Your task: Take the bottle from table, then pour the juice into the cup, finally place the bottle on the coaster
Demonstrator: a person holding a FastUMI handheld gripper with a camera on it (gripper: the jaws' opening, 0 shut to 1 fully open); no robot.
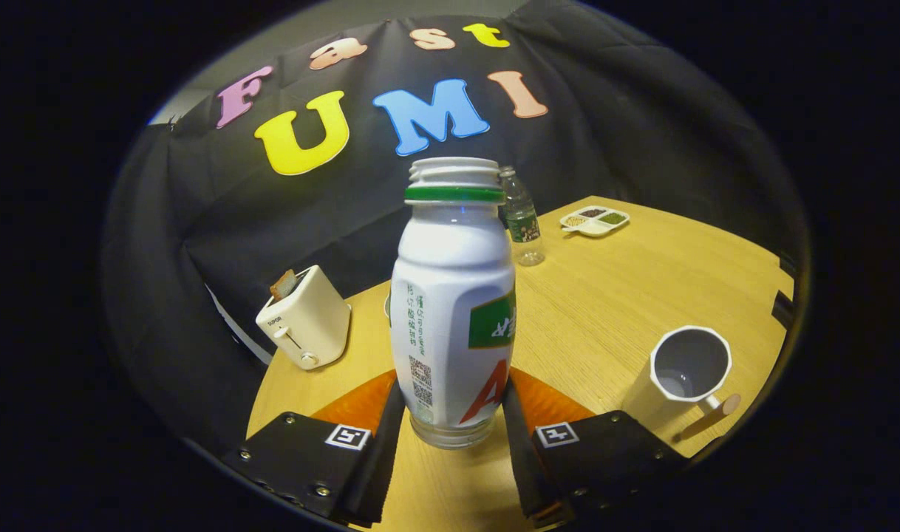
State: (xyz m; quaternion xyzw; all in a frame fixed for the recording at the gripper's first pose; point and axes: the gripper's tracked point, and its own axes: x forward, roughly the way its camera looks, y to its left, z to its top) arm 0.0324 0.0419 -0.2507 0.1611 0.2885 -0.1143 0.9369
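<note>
- Tool (451, 436): its two fingers close against opposite sides of the bottle's lower body, gripping it.
- Bottle (454, 310): white, green neck ring, cap off, upright between the fingers; whether its base touches the tabletop cannot be told.
- Cup (683, 377): white, faceted rim, handle toward the tool, standing at about 3 o'clock from the bottle, well apart from it.
- Coaster (546, 403): an orange surface showing on both sides behind the bottle's base.
- Tabletop (642, 281): light wood.
- Toaster (306, 318): at 9 o'clock from the bottle.
- Clear water bottle (522, 222): just beyond at 1 o'clock.
- Divided dish (595, 220): farther out at 2 o'clock.
</note>
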